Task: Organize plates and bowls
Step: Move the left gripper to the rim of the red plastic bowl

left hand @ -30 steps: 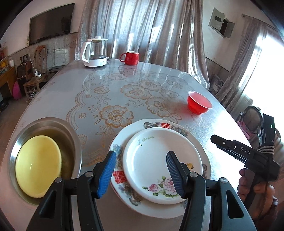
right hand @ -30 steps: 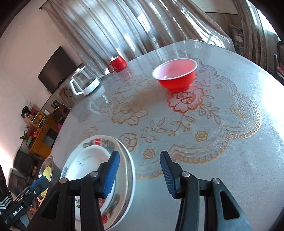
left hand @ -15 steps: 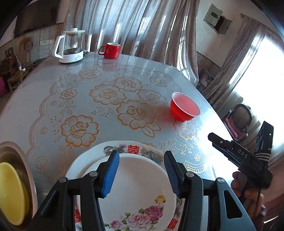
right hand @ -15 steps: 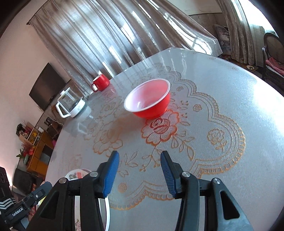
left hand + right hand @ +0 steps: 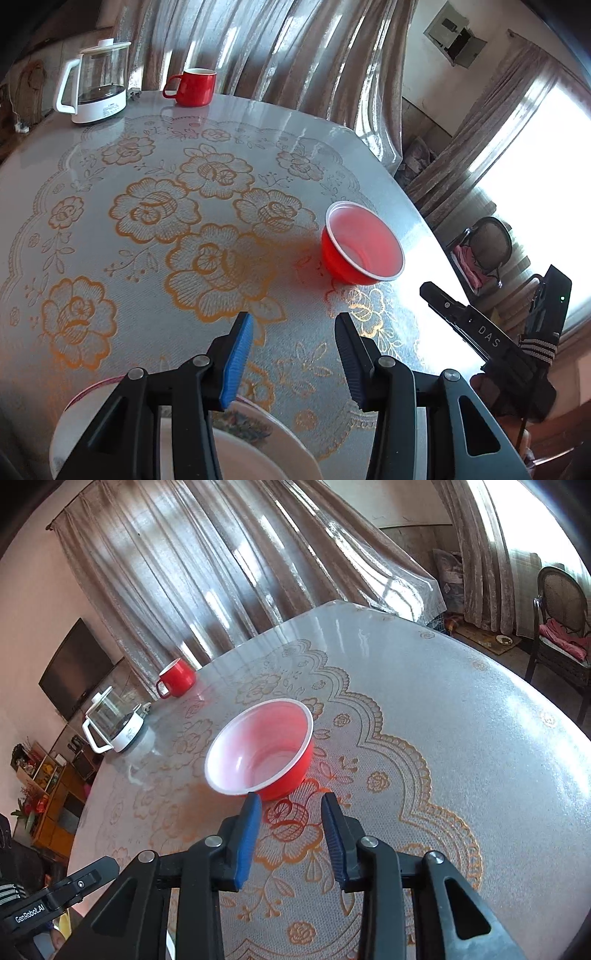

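Red mug (image 5: 176, 677) and kettle (image 5: 114, 722) far back, clear of red bowl (image 5: 266, 749). Right gripper (image 5: 290, 834) closing, empty, just short of bowl; left gripper (image 5: 293, 363) closing, empty, above plates (image 5: 255, 439).

The left claw (image 5: 293, 356) hangs over the tabletop (image 5: 155, 221), its jaws closing on nothing; the red bowl (image 5: 360, 249) stands near the right edge; stacked plates (image 5: 255, 435) lie at the near edge; a kettle (image 5: 96, 83) and red mug (image 5: 194, 86) sit at the far edge; the right claw (image 5: 428, 290) hovers off the right edge.
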A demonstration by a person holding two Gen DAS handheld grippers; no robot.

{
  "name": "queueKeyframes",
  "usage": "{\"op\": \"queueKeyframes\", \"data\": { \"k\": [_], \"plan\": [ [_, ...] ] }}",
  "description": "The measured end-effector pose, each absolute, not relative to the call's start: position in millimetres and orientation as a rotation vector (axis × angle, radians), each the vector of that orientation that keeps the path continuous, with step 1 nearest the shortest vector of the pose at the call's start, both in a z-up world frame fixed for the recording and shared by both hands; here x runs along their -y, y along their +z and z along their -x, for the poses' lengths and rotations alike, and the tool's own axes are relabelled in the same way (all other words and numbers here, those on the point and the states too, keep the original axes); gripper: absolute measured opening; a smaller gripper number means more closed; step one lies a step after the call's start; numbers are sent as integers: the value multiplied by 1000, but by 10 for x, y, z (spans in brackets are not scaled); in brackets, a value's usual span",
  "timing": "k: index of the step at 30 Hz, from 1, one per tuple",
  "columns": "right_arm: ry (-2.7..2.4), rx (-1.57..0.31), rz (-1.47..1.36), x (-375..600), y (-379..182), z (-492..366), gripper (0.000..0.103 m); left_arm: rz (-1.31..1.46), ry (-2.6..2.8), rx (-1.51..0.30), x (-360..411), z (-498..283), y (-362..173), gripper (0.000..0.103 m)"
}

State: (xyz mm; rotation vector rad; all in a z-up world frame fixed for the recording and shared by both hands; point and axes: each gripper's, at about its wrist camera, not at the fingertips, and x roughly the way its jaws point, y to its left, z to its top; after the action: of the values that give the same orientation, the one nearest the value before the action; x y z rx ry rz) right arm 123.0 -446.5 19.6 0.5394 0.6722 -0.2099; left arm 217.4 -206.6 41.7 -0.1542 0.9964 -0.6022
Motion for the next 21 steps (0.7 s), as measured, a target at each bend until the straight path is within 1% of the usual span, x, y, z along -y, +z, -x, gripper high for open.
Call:
{"op": "queueKeyframes", "data": {
  "k": [3,5,8,10,14,15,17,18,19,20,21],
  "plan": [
    [-218,-668,-567,4577,186,-1343,30,163,-616,-1008,2216,-2298,402,46],
    [-217,-664,-577,4620,190,-1419,29,165,-625,-1010,2308,-2371,394,42],
    [-216,-664,-588,4679,175,-1536,28,175,-639,-1011,2440,-2473,378,40],
    [-217,-669,-600,4716,144,-1613,28,183,-639,-1012,2530,-2540,359,40],
    [-212,-688,-624,4773,54,-1731,24,184,-647,-1029,2728,-2675,287,40],
    [-211,-693,-625,4775,31,-1746,23,188,-644,-1035,2773,-2713,255,40],
    [-203,-701,-635,4781,-13,-1775,16,191,-653,-1053,2866,-2785,181,40],
    [-195,-704,-636,4778,-26,-1787,14,188,-658,-1067,2909,-2816,139,38],
    [-186,-708,-631,4765,-38,-1798,12,186,-669,-1082,2946,-2836,95,30],
    [-177,-711,-624,4745,-47,-1803,12,186,-678,-1095,2977,-2844,56,22],
    [-172,-712,-614,4728,-48,-1803,11,177,-673,-1092,2989,-2833,38,21]
  ]
}}
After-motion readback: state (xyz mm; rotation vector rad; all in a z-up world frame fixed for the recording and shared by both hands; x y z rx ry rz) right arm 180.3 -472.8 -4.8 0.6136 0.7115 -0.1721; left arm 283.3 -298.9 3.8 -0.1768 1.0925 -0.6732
